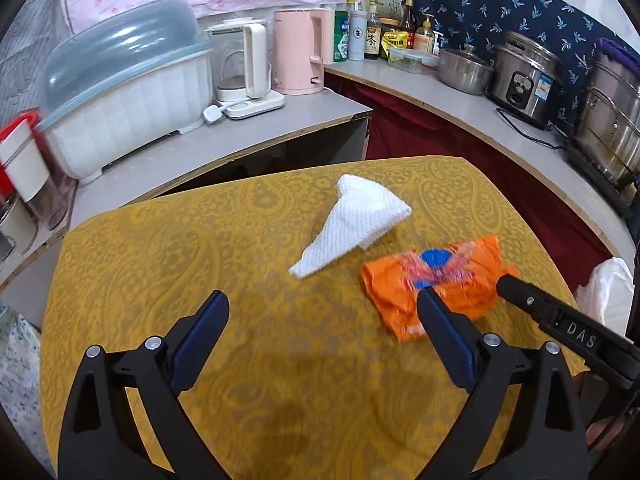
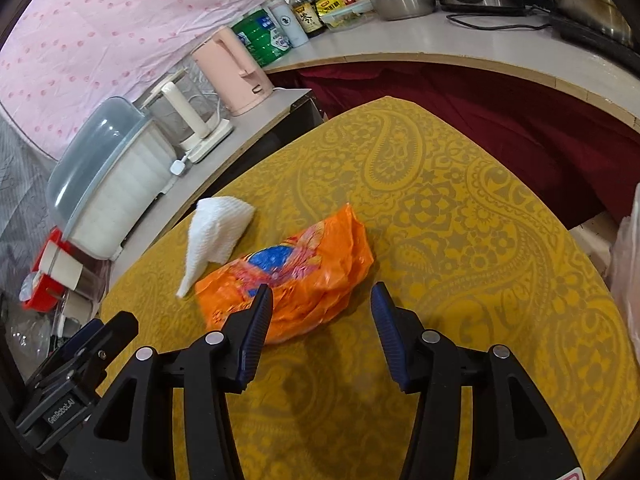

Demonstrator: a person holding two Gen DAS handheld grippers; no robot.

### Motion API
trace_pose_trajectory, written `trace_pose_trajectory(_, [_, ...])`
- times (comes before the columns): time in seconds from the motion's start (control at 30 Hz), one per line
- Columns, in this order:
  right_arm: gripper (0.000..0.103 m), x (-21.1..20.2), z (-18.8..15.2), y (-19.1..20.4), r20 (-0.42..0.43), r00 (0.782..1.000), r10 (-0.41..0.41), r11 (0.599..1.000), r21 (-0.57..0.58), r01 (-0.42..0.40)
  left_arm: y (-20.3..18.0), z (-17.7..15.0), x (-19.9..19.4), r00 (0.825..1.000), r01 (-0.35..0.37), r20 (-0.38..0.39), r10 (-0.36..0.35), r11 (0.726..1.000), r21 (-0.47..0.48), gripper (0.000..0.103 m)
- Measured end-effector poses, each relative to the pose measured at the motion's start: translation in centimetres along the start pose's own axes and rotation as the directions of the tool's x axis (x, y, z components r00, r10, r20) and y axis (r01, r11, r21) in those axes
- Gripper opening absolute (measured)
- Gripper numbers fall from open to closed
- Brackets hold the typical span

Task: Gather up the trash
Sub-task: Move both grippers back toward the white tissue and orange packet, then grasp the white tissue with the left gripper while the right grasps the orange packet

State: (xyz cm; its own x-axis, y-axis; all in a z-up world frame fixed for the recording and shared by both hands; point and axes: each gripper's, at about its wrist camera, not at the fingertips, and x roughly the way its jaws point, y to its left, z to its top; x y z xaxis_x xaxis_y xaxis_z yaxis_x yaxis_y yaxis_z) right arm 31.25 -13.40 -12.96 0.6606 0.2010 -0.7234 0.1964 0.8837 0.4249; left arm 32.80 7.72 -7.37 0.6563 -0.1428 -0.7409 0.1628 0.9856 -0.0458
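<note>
On the far left counter stand a red-and-white container [image 1: 22, 160] and a covered dish rack [image 1: 128, 96] with a grey translucent lid. To its right sit a white glass kettle [image 1: 246, 72] on its base and a pink electric kettle [image 1: 304, 52]. Farther right come a green canister [image 2: 262, 38], bottles and jars [image 1: 384, 36] with Chinese labels too small to read, a lidded steel pot [image 1: 466, 68] and a steel rice cooker [image 1: 524, 80] with a small sticker that cannot be read.

The near table wears a yellow paisley cloth [image 1: 248, 380]. On it, toward the far side, lies a folded white paper towel [image 1: 352, 224]. Just to its right, near it but whether touching cannot be told, lies a crumpled orange wrapper [image 1: 436, 292] with a blue circle and pink print, its lettering blurred.

The left gripper [image 1: 324, 312] hangs over the cloth, its blue pads wide apart with nothing between them. The right gripper [image 2: 322, 300] hovers at the wrapper's near edge, jaws apart and not pressing it. In the left wrist view its black finger reads "DAS"; in the right wrist view the left gripper's body reads "GenRobot.AI". A white plastic bag [image 1: 608, 292] shows at the far right edge.
</note>
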Motion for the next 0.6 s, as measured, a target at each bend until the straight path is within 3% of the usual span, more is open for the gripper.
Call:
trace_pose_trajectory(0.23, [0.050,2.9,0.9,-0.5,-0.030,1.000,-0.005,1.000,-0.023,0.005,-1.3,2.6,4.8,1.000,0.003,-0.009,-0.003,0.999,0.036,0.091])
trace_pose_trajectory(0.5, [0.043,3.7,0.4,0.6,0.022,0.999,-0.048,0.990,-0.129,0.051,-2.0,3.9,9.6,0.999,0.013,-0.036,-0.011,0.998,0.058,0.091])
trace_pose_trajectory(0.6, [0.038,3.8,0.5,0.6,0.028,0.998,-0.050,0.991,-0.126,0.053,-2.2,3.8,10.5,0.998,0.033,-0.053,-0.030,0.998,0.059,0.081])
